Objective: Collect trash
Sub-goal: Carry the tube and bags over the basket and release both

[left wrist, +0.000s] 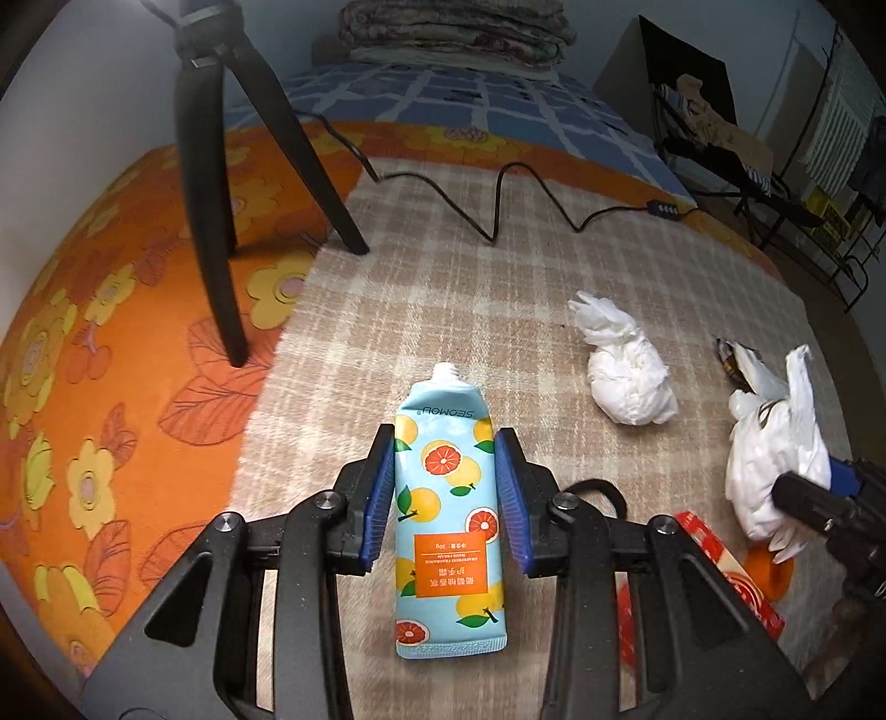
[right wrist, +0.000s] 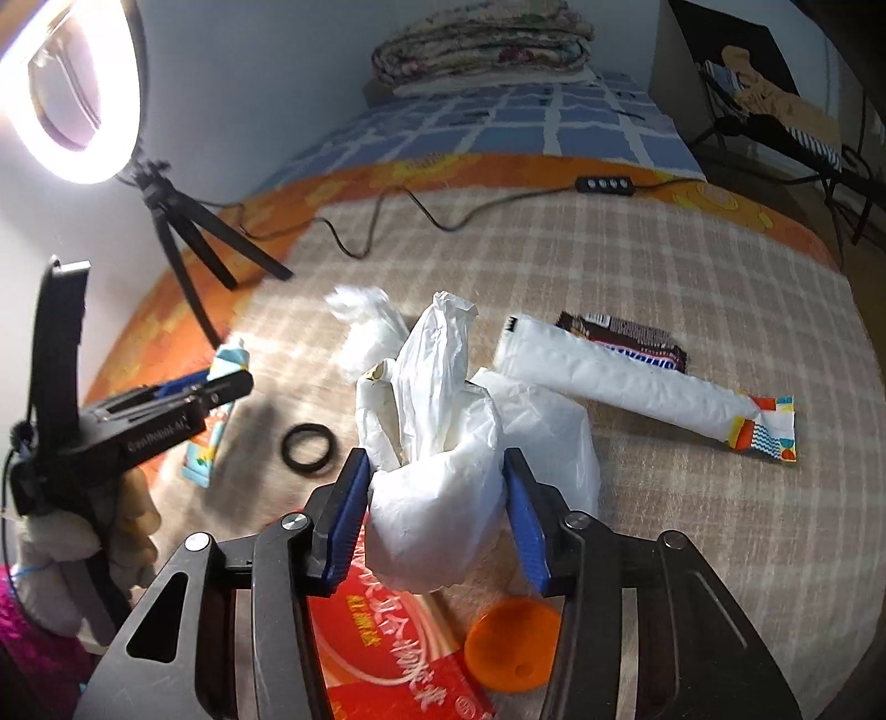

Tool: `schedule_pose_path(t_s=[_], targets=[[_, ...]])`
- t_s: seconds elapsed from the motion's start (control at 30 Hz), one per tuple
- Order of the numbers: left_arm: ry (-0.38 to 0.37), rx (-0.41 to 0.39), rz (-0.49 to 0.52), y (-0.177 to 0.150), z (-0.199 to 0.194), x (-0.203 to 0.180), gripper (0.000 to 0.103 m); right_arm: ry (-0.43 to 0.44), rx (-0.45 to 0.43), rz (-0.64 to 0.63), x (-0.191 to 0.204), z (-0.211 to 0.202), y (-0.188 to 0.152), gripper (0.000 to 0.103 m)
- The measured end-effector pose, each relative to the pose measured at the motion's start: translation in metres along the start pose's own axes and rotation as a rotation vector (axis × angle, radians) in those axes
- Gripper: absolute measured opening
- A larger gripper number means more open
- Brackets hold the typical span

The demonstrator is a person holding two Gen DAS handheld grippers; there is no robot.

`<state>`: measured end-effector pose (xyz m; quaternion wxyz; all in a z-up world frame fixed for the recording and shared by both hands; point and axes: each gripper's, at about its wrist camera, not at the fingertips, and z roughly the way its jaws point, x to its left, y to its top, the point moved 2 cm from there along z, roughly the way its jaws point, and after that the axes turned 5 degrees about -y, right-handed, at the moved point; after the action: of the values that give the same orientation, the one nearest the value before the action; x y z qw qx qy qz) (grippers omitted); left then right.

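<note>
Overhead nothing; underfoot, a bed. Its near part is covered by a beige checked blanket [left wrist: 443,288], with an orange flowered sheet [left wrist: 111,332] to the left and a blue-and-white checked cover [right wrist: 498,122] further back. Folded quilts [right wrist: 482,50] are stacked at the far end against a pale wall. A lit ring lamp [right wrist: 72,94] stands on a small black tripod [left wrist: 221,166] at the blanket's left edge; its black cable [left wrist: 498,205] snakes across the blanket.

Left gripper [left wrist: 446,493]: fingers partly closed, blue pads pressed against both sides of a hand cream tube [left wrist: 446,498], light blue with orange fruit print, nozzle pointing away, cap off. The tube appears to be raised off the blanket.

Right gripper [right wrist: 437,515]: fingers partly closed, pinching a crumpled white plastic bag [right wrist: 437,487], which bulges between the pads and stands up above them.

Loose trash on the blanket: a balled white tissue [left wrist: 631,382] between the two grippers, a long white wrapper [right wrist: 626,382] with a coloured end to the right, a dark snack wrapper [right wrist: 626,332] just behind it, a black ring [right wrist: 308,440], a red carton [right wrist: 387,653] and an orange cap [right wrist: 512,645] below the right gripper. A gloved hand [right wrist: 72,548] holds the left gripper's handle.
</note>
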<state>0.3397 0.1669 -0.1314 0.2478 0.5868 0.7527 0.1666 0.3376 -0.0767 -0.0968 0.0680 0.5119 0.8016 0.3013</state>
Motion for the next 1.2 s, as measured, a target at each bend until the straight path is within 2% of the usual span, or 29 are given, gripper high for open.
schedule_pose_path(t_s=[0.3,0.57,0.87,1.2], targets=[[-0.022,-0.061,0.024,-0.005,-0.064,-0.009,0.035,0.109,-0.095,0.014,0.017,-0.062,0.005,0.046],[-0.046,-0.106,0.073,-0.033,-0.132,-0.030,0.035,0.126,-0.141,-0.059,0.034,-0.123,-0.017,0.046],[-0.083,-0.109,0.120,-0.110,-0.194,-0.059,0.035,0.150,-0.118,-0.073,0.024,-0.171,-0.087,0.046],[-0.136,-0.038,0.148,-0.207,-0.215,-0.087,0.035,0.151,-0.044,-0.142,0.031,-0.193,-0.181,0.046]])
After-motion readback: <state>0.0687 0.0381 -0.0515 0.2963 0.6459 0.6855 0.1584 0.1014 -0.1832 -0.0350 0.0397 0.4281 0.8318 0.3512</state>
